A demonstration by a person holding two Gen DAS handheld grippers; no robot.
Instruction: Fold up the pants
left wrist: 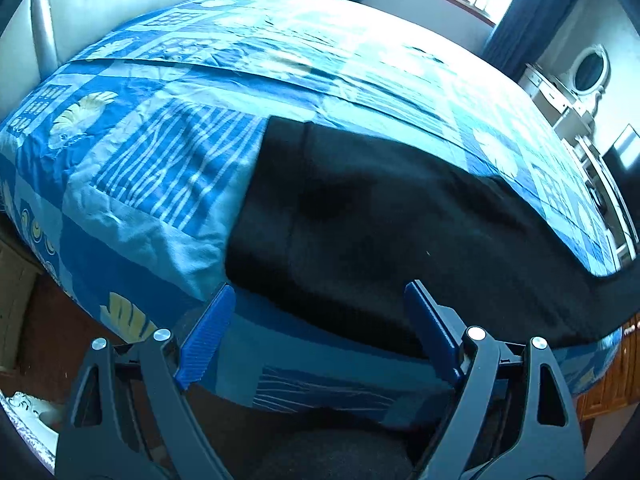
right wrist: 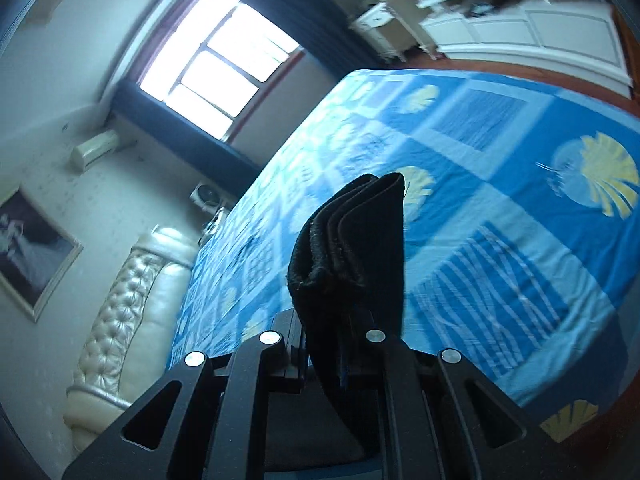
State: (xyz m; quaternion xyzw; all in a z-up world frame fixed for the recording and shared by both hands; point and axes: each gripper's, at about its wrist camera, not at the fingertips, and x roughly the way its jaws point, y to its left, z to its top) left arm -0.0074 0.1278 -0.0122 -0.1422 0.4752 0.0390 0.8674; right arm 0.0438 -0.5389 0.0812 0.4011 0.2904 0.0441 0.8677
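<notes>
On the bed, near its front edge, I saw the black fleece pants (left wrist: pixel 400 232) lying spread flat over the blue patchwork bedspread with pale leaf prints (left wrist: pixel 152 168), one end of them trailing off toward the right of the left wrist view. My left gripper (left wrist: pixel 320 328) hung just above that near edge, its blue ribbed pads (left wrist: pixel 208 332) released wide and gripping nothing, the dark cloth showing between them but apart from them. My right gripper (right wrist: pixel 340 344) had its jaws clenched on a bunched, layered fold of the same black fabric (right wrist: pixel 352 248), which stood up from between the black arms and hid the pads themselves. That view was tilted and blurred, with the bedspread running off behind the fold. Beyond the bed I made out a cream tufted leather headboard (right wrist: pixel 132 304), a bright window with dark blue curtains (right wrist: pixel 216 64) and white carved furniture (right wrist: pixel 500 20) along the wall.
</notes>
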